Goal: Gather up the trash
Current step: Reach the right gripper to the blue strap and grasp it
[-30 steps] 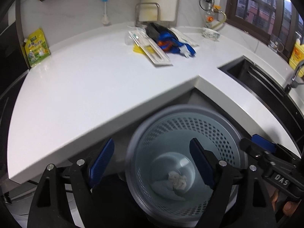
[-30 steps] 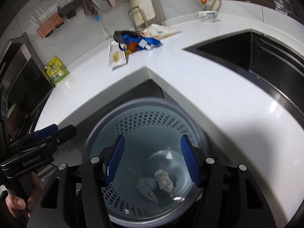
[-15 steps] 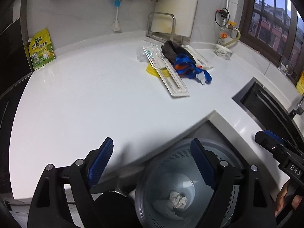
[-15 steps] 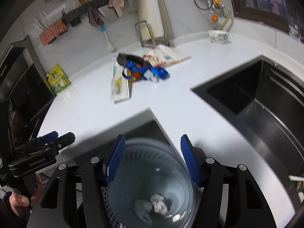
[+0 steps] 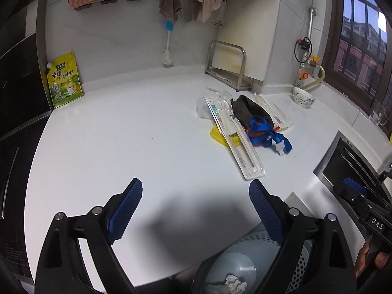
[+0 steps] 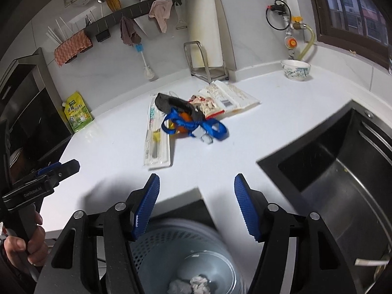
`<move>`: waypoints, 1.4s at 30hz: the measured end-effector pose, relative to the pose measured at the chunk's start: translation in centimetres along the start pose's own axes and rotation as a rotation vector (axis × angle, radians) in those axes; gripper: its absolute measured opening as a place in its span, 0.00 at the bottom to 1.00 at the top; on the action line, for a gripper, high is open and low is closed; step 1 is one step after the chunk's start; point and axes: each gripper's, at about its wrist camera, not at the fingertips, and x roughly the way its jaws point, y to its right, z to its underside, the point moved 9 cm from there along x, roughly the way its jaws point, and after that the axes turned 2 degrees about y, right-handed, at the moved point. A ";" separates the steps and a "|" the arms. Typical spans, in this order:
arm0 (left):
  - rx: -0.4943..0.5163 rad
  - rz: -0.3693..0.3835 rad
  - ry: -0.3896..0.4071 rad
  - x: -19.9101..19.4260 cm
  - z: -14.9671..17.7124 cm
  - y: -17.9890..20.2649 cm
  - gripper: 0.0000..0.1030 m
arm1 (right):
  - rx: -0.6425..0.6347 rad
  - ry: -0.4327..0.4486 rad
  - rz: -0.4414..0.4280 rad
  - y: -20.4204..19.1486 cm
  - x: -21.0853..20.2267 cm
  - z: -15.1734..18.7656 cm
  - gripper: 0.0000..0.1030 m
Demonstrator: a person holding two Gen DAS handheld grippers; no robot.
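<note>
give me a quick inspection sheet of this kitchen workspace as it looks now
surface: white countertop, L-shaped, bare in front.
job's things: perforated trash bin below the counter edge, crumpled tissues inside; on the counter a long clear package, blue strap, dark fabric item, printed wrapper, yellow lid.
clutter: yellow seasoning pouch, bowl, bottle brush.
grippers: left gripper jaws opening, nothing between them; right gripper jaws opening, nothing between them.
cables: black loop and yellowish hose at the gas valve.
surroundings: black sink, cutting board in rack, hanging cloths, window.
</note>
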 end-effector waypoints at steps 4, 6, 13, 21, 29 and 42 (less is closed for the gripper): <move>-0.016 -0.011 -0.010 2.0 -0.9 0.1 0.85 | -0.025 -0.012 -0.011 0.4 2.4 -1.7 0.60; -0.021 -0.015 -0.018 3.1 -1.2 0.1 0.85 | -0.040 -0.022 -0.015 0.4 3.5 -2.3 0.60; -0.013 -0.034 -0.061 6.8 -1.8 0.5 0.86 | -0.128 -0.071 -0.030 0.4 9.0 -4.4 0.61; -0.008 -0.034 -0.102 9.4 -1.8 1.0 0.86 | -0.207 -0.113 -0.052 -0.4 13.1 -5.6 0.61; -0.009 -0.040 -0.115 10.2 -1.6 0.9 0.87 | -0.310 -0.155 -0.028 -1.7 16.1 -5.4 0.61; 0.012 -0.033 -0.131 11.1 -1.7 2.8 0.87 | -0.237 -0.166 -0.089 -1.1 15.4 -5.3 0.18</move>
